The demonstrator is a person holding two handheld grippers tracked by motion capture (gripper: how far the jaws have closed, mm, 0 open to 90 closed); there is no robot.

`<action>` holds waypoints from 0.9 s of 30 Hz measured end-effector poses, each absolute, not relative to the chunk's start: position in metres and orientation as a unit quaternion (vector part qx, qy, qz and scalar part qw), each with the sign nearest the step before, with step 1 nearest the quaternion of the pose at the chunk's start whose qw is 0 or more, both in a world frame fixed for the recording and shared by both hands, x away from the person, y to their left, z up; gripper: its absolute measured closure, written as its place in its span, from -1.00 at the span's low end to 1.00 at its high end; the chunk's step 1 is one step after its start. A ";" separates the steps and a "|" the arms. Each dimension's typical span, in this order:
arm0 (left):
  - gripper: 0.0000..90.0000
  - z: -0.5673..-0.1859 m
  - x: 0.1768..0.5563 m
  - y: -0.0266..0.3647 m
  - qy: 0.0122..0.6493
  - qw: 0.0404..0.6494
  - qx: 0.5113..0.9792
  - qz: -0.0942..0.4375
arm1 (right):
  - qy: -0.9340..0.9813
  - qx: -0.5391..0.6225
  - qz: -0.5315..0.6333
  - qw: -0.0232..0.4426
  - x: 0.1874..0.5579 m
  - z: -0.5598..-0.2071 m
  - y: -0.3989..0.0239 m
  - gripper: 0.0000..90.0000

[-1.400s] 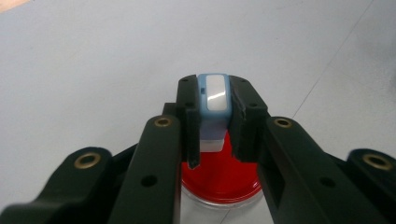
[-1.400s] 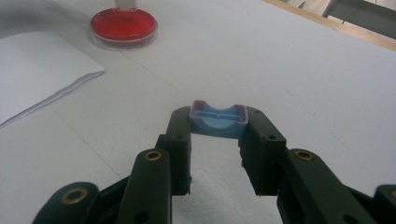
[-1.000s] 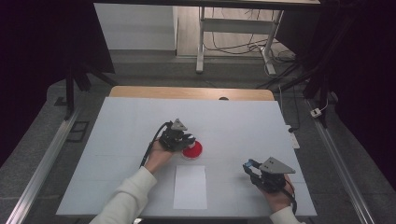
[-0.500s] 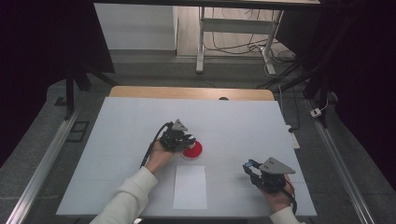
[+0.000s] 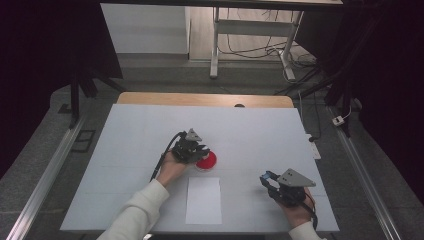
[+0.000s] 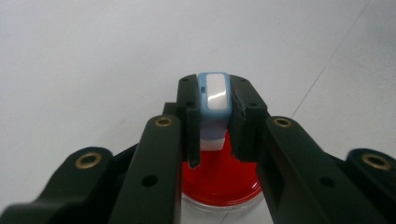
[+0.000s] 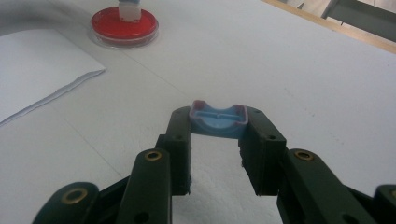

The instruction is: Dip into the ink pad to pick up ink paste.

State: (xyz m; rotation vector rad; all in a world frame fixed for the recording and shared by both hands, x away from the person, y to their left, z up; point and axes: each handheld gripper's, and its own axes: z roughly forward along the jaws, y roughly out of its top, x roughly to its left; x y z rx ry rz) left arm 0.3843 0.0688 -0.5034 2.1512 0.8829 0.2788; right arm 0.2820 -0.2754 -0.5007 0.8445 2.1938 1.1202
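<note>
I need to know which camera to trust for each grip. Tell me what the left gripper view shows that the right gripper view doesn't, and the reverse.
Left gripper view alone: the left gripper shut on a blue and white stamp, held upright over the red pad.

Right gripper view alone: the right gripper shut on a blue cap, with a white sheet at its left and the table's wooden edge.

Both: the stamp, the red pad and the white tabletop.

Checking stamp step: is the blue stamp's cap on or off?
Off: the right gripper holds the blue cap; the capless blue-and-white stamp sits in the left gripper.
</note>
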 end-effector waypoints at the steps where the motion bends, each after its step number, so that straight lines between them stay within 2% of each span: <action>1: 0.68 -0.504 0.384 0.069 0.348 0.389 0.846 0.110 | 0.812 0.313 0.414 0.267 0.282 -0.501 -0.275 0.44; 18: 0.68 -0.503 0.381 0.065 0.344 0.378 0.850 0.125 | 0.812 0.312 0.416 0.265 0.281 -0.500 -0.275 0.44; 27: 0.68 -0.496 0.379 0.070 0.344 0.400 0.840 0.128 | 0.811 0.315 0.417 0.264 0.282 -0.500 -0.275 0.44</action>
